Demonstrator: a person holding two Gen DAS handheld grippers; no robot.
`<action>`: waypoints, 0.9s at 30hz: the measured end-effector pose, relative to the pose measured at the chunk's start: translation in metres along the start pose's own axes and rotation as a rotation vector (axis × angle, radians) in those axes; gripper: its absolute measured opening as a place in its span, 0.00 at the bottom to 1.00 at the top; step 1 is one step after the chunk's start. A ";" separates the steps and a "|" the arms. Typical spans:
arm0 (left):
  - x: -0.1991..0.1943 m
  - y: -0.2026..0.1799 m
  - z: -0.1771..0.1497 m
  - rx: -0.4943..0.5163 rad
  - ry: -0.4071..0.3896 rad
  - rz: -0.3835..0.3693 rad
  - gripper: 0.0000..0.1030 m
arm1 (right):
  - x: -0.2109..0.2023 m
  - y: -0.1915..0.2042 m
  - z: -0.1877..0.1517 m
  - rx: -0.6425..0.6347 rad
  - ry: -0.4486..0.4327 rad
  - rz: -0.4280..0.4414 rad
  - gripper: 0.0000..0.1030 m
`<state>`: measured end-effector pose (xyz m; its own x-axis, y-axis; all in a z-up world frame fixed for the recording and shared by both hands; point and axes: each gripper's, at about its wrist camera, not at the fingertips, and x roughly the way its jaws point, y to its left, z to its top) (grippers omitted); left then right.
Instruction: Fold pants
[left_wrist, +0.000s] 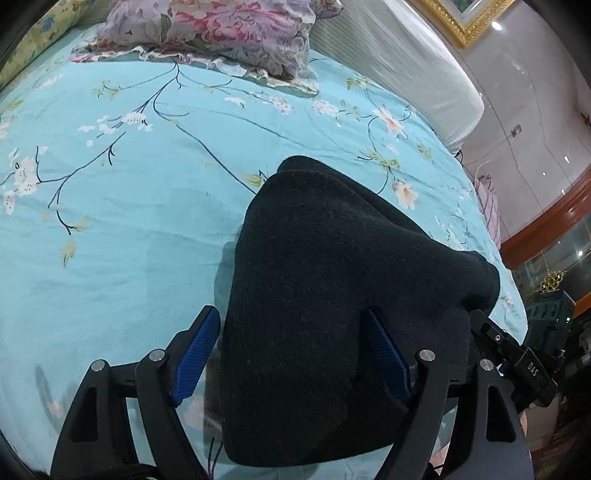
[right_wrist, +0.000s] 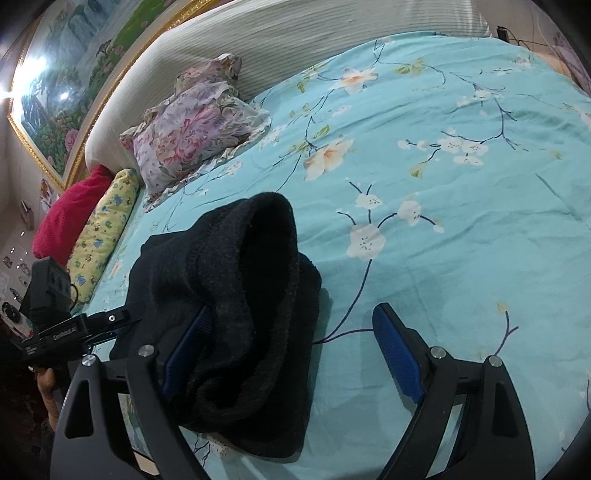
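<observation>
Folded lengthwise, black pants (left_wrist: 325, 295) point up the bed (left_wrist: 129, 221); both tongs (left_wrist: 291, 328) (right_wrist: 291, 325) spread.

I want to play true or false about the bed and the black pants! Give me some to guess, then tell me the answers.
1. The pants are black. True.
2. The bed sheet is plain red. False: it is light blue with flowers and branches.
3. A flowery pillow lies near the headboard. True.
4. The right gripper has its jaws shut tight. False: they stand wide open.
5. The pants are spread out flat and long. False: they are bunched into a folded bundle.
</observation>
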<state>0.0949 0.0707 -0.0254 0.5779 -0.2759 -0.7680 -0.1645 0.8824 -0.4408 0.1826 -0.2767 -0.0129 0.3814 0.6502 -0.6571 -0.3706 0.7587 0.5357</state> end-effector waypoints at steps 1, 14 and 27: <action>0.002 0.001 0.001 -0.006 0.005 -0.005 0.80 | 0.001 -0.001 0.001 0.000 0.007 0.008 0.85; 0.013 0.008 0.002 -0.021 0.021 -0.029 0.82 | 0.005 -0.007 0.001 0.039 0.067 0.129 0.82; 0.011 0.003 -0.001 -0.010 0.019 -0.070 0.60 | 0.013 -0.010 -0.005 0.112 0.098 0.274 0.61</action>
<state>0.1000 0.0695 -0.0359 0.5728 -0.3441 -0.7439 -0.1319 0.8571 -0.4980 0.1871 -0.2757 -0.0298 0.1953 0.8282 -0.5254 -0.3505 0.5592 0.7513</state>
